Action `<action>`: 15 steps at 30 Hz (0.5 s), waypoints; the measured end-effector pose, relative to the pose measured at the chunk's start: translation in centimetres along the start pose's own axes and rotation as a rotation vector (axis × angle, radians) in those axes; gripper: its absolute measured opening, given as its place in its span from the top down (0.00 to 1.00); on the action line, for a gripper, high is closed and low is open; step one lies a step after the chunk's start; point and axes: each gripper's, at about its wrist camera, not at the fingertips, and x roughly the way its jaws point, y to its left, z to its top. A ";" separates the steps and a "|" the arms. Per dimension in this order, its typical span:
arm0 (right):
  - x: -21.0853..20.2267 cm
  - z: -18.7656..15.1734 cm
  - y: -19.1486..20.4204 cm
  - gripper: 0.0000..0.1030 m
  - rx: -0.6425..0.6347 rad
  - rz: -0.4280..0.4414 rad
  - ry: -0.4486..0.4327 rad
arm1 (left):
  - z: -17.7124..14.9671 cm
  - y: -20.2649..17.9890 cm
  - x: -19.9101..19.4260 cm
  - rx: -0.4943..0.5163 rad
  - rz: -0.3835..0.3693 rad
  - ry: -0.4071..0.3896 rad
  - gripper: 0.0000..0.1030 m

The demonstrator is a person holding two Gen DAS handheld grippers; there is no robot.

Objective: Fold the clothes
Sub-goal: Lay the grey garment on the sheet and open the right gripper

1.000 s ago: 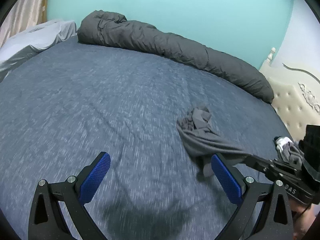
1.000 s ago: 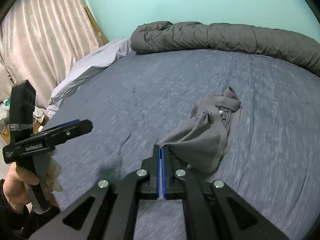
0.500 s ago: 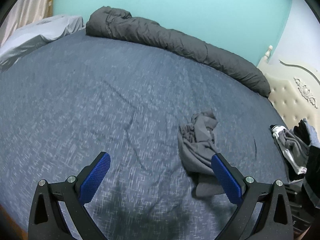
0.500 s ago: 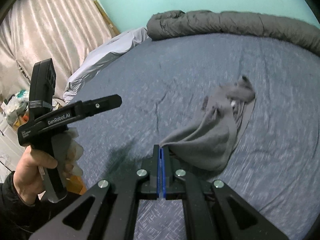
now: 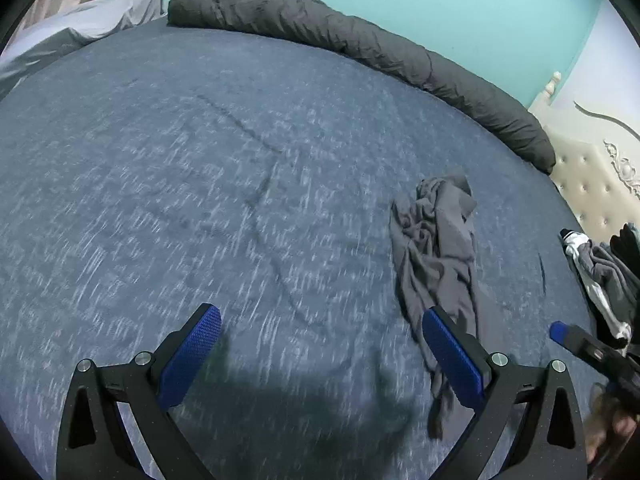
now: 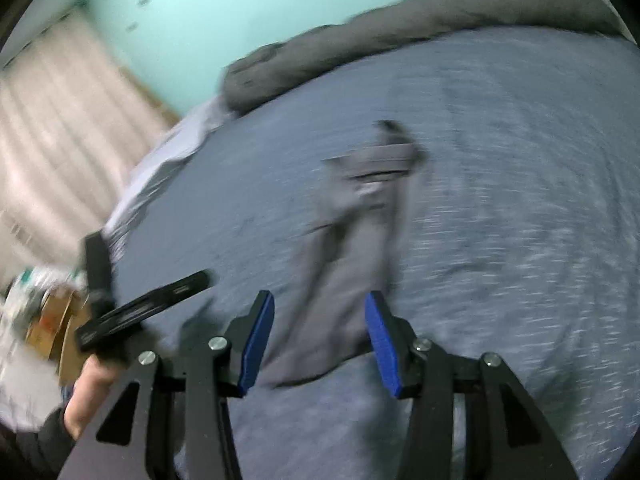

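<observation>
A crumpled grey garment (image 5: 438, 248) lies stretched out on the blue-grey bed sheet (image 5: 200, 184). My left gripper (image 5: 320, 344) hovers open above the sheet, its right finger just in front of the garment's near end. In the blurred right wrist view the same grey garment (image 6: 352, 256) lies ahead, and my right gripper (image 6: 320, 338) stands open with the cloth's near end showing between its blue pads, not pinched. The right gripper's blue tip (image 5: 560, 330) also shows at the right edge of the left wrist view.
A long rolled dark grey duvet (image 5: 360, 44) runs along the far side of the bed. A pile of other clothes (image 5: 604, 272) sits by the cream headboard (image 5: 592, 196). A light sheet (image 5: 72, 36) lies far left. Curtains (image 6: 60, 128) and boxes (image 6: 44, 320) stand beyond the bed edge.
My right gripper has opened and let go of the grey garment, which now lies flat on the sheet. The right view swung fast and blurred. The left gripper stays open.
</observation>
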 end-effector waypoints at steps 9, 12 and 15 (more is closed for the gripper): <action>2.8 2.1 -5.3 0.53 0.156 -0.018 -0.051 | 1.9 -4.2 3.4 0.088 -0.064 -0.012 0.00; 4.0 2.5 -5.5 0.53 0.145 -0.013 -0.017 | 2.6 -5.6 4.7 0.114 -0.082 -0.002 0.00; 4.9 3.2 -5.7 0.53 0.148 0.000 -0.021 | 3.2 -6.7 5.9 0.146 -0.082 0.003 0.00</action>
